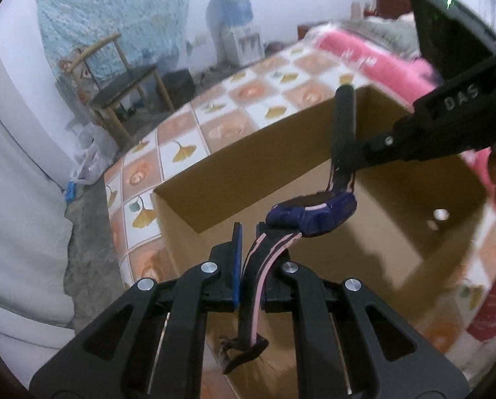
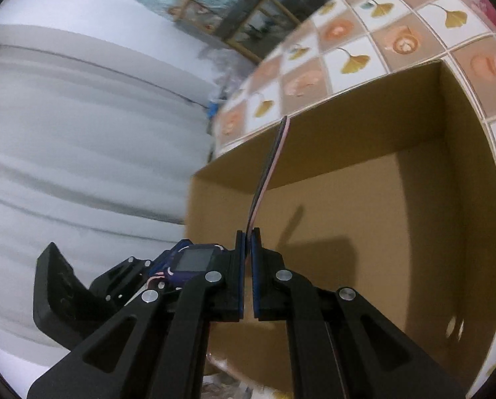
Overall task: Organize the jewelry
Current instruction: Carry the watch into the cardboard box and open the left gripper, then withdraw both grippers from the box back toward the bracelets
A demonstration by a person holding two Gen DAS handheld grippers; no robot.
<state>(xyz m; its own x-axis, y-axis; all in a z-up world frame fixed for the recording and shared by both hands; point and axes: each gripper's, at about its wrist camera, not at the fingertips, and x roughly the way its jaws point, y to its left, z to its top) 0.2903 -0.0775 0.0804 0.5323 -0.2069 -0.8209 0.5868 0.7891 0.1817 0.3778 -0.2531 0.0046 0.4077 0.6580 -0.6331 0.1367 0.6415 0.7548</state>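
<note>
The dark-blue child's wristwatch with pink-striped straps (image 1: 314, 214) hangs stretched between the two tools, above the open mouth of the plain brown cardboard box (image 1: 397, 232) that sits on the bed's tile-patterned cover of ginkgo leaves and orange squares (image 1: 214, 106). The left gripper (image 1: 247, 232) has its blue-padded fingers nearly pressed together, pinching one strap, whose loose end dangles below the linkage. The right gripper (image 2: 248, 232) has its fingers pressed tight on the other strap, which stands up thin and edge-on in its own view; the watch face (image 2: 194, 259) shows just beside its left finger.

The step in hand looks like lowering the watch into the box — so both hands should probably travel together, keeping the straps neither slack nor strained. Judging from the views, the watch body is already over the interior, well clear of the near wall. It would be wise to sink it close to the cardboard floor before letting go, and to release one strap first so the watch settles flat rather than dropping on its screen.
</note>
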